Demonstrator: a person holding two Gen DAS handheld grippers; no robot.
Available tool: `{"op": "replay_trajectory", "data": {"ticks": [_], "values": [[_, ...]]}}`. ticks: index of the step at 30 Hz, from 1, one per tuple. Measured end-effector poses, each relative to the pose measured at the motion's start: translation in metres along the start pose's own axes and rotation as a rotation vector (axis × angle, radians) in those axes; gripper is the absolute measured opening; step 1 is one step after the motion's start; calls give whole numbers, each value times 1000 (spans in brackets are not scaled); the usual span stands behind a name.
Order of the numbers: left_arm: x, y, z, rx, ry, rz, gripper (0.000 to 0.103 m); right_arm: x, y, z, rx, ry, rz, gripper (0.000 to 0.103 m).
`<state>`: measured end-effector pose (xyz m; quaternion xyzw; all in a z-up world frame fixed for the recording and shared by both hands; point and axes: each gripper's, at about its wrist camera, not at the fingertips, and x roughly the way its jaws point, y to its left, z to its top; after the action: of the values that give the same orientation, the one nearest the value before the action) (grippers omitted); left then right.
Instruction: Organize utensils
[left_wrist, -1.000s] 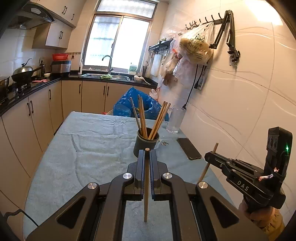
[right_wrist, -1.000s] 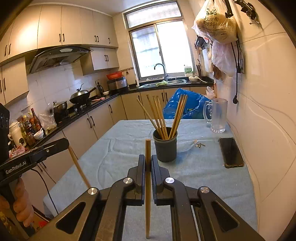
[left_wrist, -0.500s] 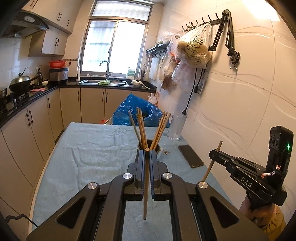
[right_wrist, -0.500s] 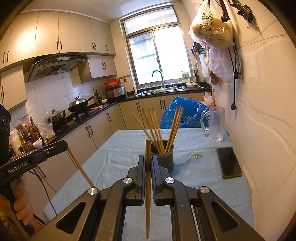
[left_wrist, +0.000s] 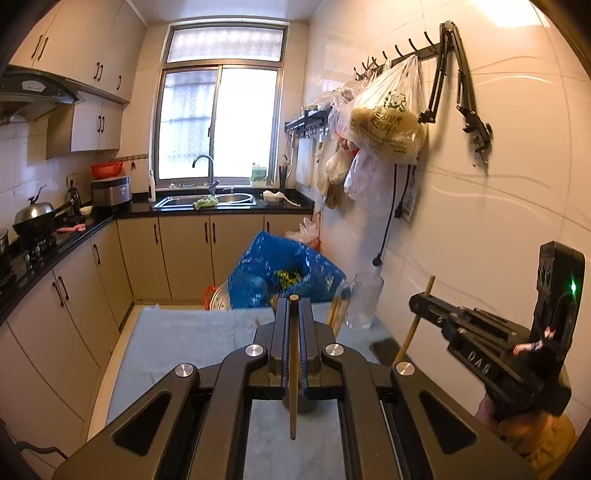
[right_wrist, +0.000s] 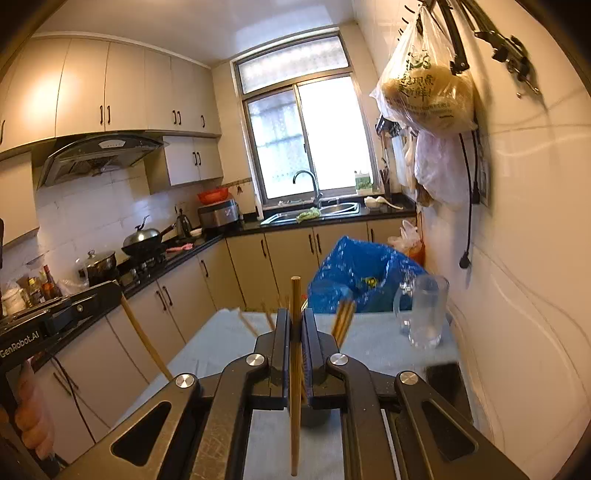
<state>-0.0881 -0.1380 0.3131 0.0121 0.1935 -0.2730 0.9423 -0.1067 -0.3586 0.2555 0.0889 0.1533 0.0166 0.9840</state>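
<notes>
In the left wrist view my left gripper (left_wrist: 293, 304) is shut on a wooden chopstick (left_wrist: 293, 387) that stands upright between its pads. Off to the right my right gripper (left_wrist: 421, 301) grips a second chopstick (left_wrist: 412, 328), slightly tilted. The right wrist view has the right gripper (right_wrist: 294, 314) shut on its upright chopstick (right_wrist: 294, 406), and the left gripper (right_wrist: 112, 291) at the left with a slanted chopstick (right_wrist: 147, 339). The dark holder cup (right_wrist: 314, 415) is mostly hidden behind the jaws. Only some of its chopsticks (right_wrist: 343, 317) stick out beside them.
A grey-blue cloth covers the table (left_wrist: 184, 339). A glass mug (right_wrist: 424, 314) and a dark phone (right_wrist: 447, 384) lie near the tiled wall on the right. Behind the table's far end sits a blue bag (left_wrist: 280, 273). Counters run along the left, bags hang on the wall.
Both grippers have risen and moved forward toward the holder cup, each still clamped on its chopstick. The cup, in full view before, now sits mostly hidden behind the jaws.
</notes>
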Motion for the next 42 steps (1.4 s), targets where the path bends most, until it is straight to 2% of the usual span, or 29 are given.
{"op": "replay_trajectory", "data": {"ticks": [6,11,15,24,38,40,42], "values": [[34,3,35,-44,-30,-11,4,34,-3,28,11,-35,-13,6],[63,7,45,-89,-33,-30,4,63,-11,34,30,-54,-40,6],[98,11,39,-135,-12,-23,4,87,-23,28,62,-56,-71,6],[154,15,5,-153,103,-3,4,128,-49,-4,133,46,-73,6],[146,11,-18,-154,132,-2,5,151,-61,-43,194,156,-54,7],[138,13,-18,-167,128,-7,8,150,-63,-44,212,161,-49,10],[131,16,-17,-182,123,-10,19,147,-65,-43,222,160,-49,18]]}}
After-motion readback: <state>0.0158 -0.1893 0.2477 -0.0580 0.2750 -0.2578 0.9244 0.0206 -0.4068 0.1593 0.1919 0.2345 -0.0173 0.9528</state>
